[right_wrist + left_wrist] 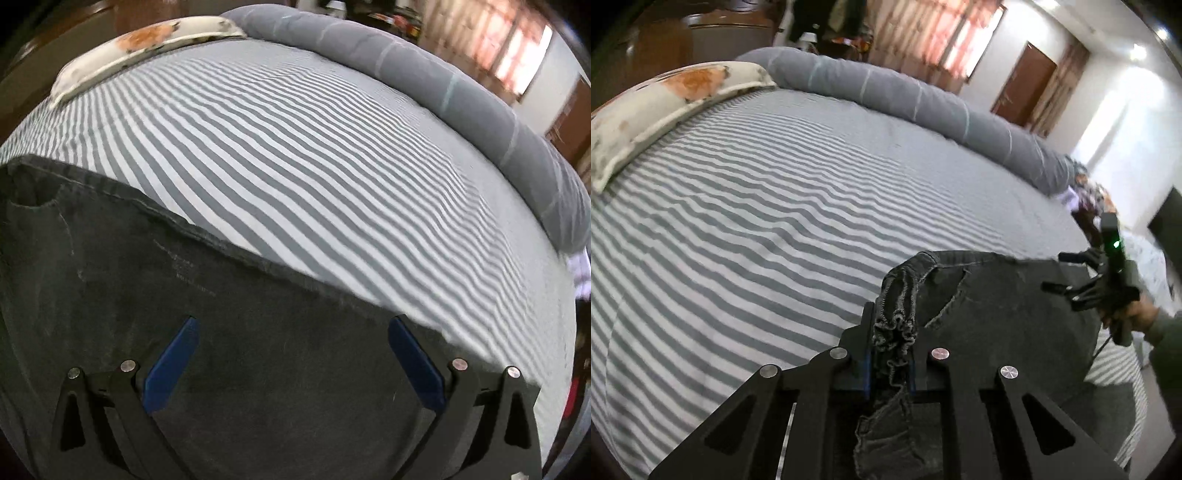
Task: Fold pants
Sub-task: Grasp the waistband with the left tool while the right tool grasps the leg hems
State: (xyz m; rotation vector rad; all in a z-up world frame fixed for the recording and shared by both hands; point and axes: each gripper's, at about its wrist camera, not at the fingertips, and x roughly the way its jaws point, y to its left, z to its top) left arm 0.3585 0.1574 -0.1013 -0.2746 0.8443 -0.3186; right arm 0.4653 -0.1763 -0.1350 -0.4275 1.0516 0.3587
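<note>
A bed covered by a grey-and-white striped sheet [757,206] fills both wrist views. Dark grey, faded denim pants [997,314] lie on the sheet at the near edge of the bed, toward 5 o'clock in the left wrist view and spreading from 9 o'clock down to 6 o'clock in the right wrist view [229,325].

The left gripper [892,363] sits at 6 o'clock in its own view. Its jaws are pressed together on a bunched, ruffled fold of the pants' hem, which rises out of the pinch and also hangs below it.

The right gripper [293,354] is at 6 o'clock in its own view. Its jaws stand spread wide, and the blue pads [170,365] are over the flat denim with nothing pinched between them. The same gripper shows in the left wrist view at 3 o'clock [1071,275], held by a person's hand [1141,314] in a grey sleeve, with a small green light on its body.

A long grey rolled bolster [905,99] runs along the far side of the bed from 12 to 2 o'clock. A cream pillow with an orange floral print [665,110] lies at 10 o'clock.
</note>
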